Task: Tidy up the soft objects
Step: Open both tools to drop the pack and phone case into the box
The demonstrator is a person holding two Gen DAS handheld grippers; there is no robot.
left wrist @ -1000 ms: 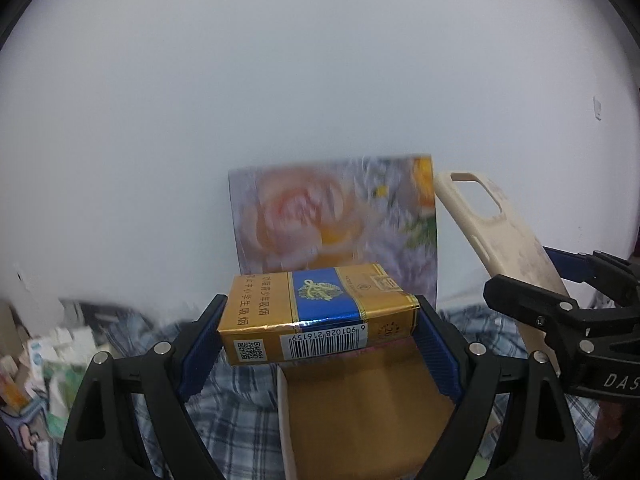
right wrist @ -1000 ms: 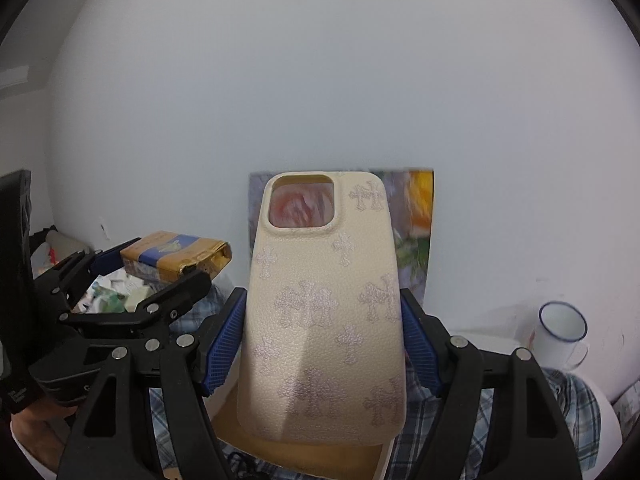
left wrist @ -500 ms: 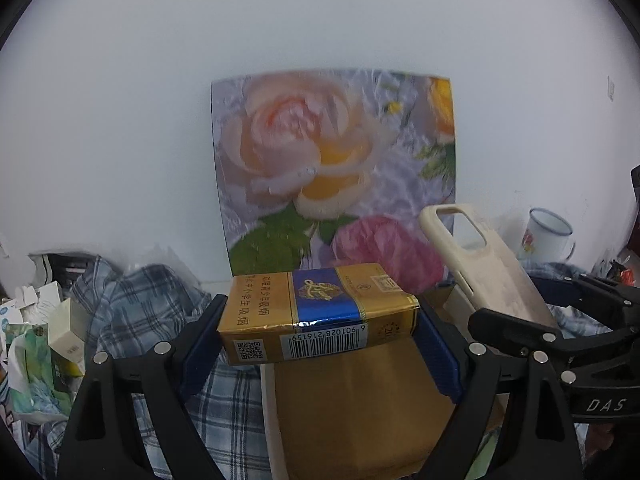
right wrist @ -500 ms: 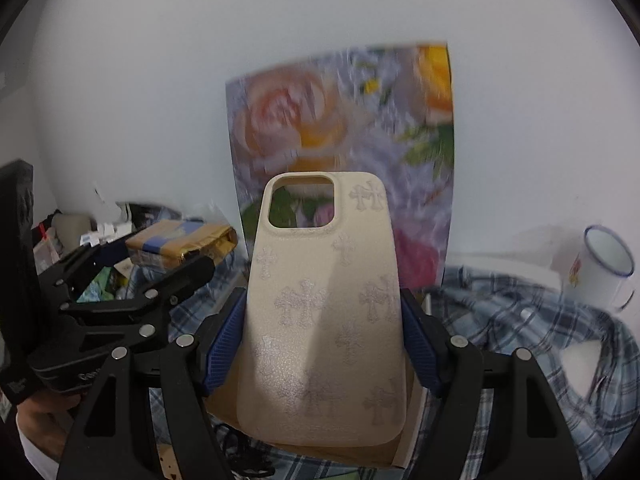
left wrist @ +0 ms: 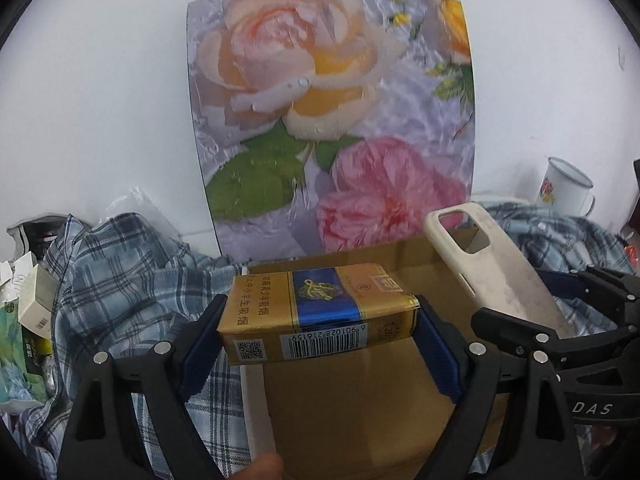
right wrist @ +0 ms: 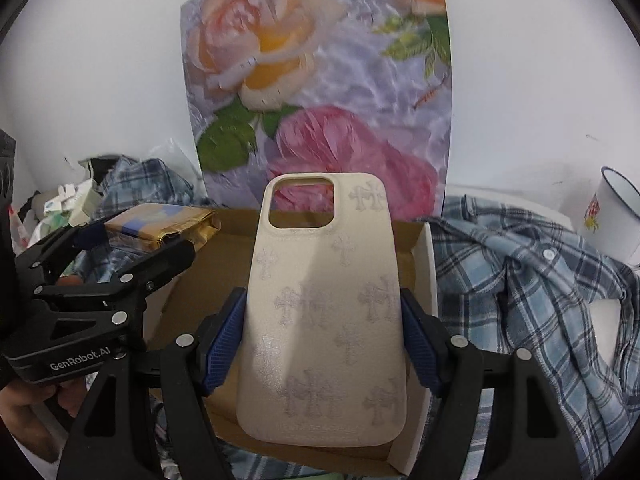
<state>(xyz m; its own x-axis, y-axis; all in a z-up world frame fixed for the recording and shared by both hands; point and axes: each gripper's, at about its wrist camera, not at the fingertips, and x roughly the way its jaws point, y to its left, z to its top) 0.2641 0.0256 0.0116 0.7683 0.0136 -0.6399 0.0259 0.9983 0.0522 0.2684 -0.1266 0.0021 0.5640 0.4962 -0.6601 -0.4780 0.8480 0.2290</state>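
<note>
Both claws hang just above the open box (left wrist: 420, 256): the left claw (left wrist: 320, 320) clamps the pack (left wrist: 316, 312) crosswise, the right claw (right wrist: 322, 328) grips the case (right wrist: 324, 312) lengthwise.

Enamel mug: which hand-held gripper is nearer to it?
Right. The right hand-held gripper, shut on the phone case, sits between the left one and the enamel mug. The left hand-held gripper, shut on the cigarette pack, is farther away.

Plain white wall (left wrist: 100, 100) behind
</note>
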